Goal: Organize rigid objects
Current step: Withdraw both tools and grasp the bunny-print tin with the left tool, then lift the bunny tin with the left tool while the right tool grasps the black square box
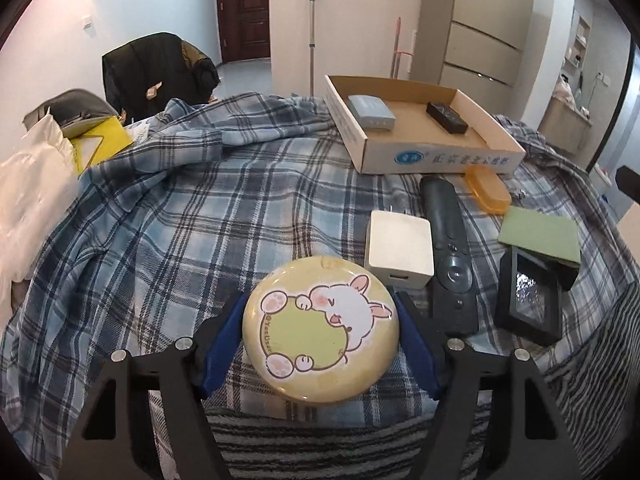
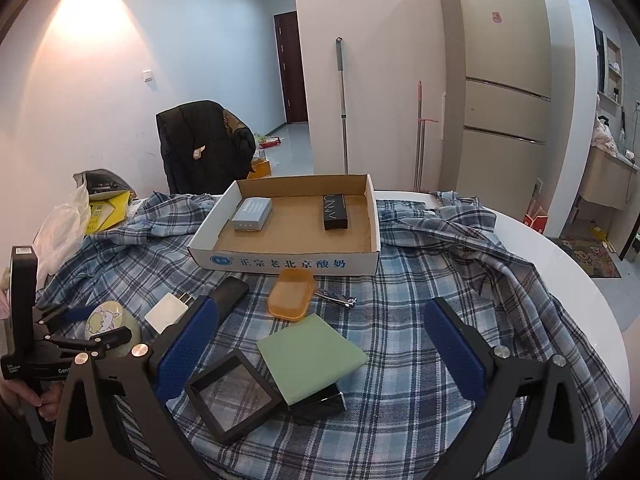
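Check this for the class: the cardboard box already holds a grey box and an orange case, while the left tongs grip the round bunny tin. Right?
Not quite. In the right wrist view the cardboard box holds the grey box and a black box; the orange case lies outside. The left tongs grip the round bunny tin.

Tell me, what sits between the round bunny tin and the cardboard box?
In the left wrist view, a white charger and a dark remote lie between the round bunny tin, held by the left gripper, and the cardboard box.

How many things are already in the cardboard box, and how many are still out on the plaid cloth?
In the cardboard box: 2, grey box and black box.
Out on the cloth: 8, round tin, white charger, remote, orange case, nail clipper, green pad, black frame, black item under the pad.
Total: 10.
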A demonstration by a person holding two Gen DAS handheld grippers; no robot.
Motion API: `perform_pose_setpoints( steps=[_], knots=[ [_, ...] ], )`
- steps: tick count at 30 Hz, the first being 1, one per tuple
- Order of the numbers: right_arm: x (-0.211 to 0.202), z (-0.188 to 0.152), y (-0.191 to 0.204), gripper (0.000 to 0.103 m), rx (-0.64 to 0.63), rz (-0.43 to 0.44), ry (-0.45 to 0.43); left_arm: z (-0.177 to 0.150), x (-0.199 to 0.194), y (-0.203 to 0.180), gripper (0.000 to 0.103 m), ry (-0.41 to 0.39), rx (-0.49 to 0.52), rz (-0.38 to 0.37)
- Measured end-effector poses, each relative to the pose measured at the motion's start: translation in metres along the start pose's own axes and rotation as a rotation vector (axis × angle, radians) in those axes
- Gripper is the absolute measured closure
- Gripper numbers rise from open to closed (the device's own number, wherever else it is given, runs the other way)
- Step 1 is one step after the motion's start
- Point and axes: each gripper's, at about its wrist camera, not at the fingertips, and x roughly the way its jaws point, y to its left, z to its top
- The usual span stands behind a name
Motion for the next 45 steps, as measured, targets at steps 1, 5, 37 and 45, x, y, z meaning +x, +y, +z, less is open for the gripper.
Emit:
perform_pose_setpoints(
  steps=[1,5,37,45],
  knots=[
    [0.000,0.000,-0.001,0.001,0.001,-0.002,0.000,0.000,0.000,0.000,0.029,-0.004,-0.002,-0.007],
    [-0.002,0.002,-0.002,0.001,-0.015,-0.019,0.020,0.001,-0.012,0.000,0.029,-0.050,-0.017,-0.034],
    [0.071,-0.049,0.007,0.057,-0.268,0.110,0.473,0.008,-0.046,-0.073,0.029,-0.244,0.170,-0.138],
    [0.069,-0.048,0.006,0.063,-0.255,0.095,0.434,0.007,-0.047,-0.078,0.029,-0.248,0.196,-0.140]
  ],
)
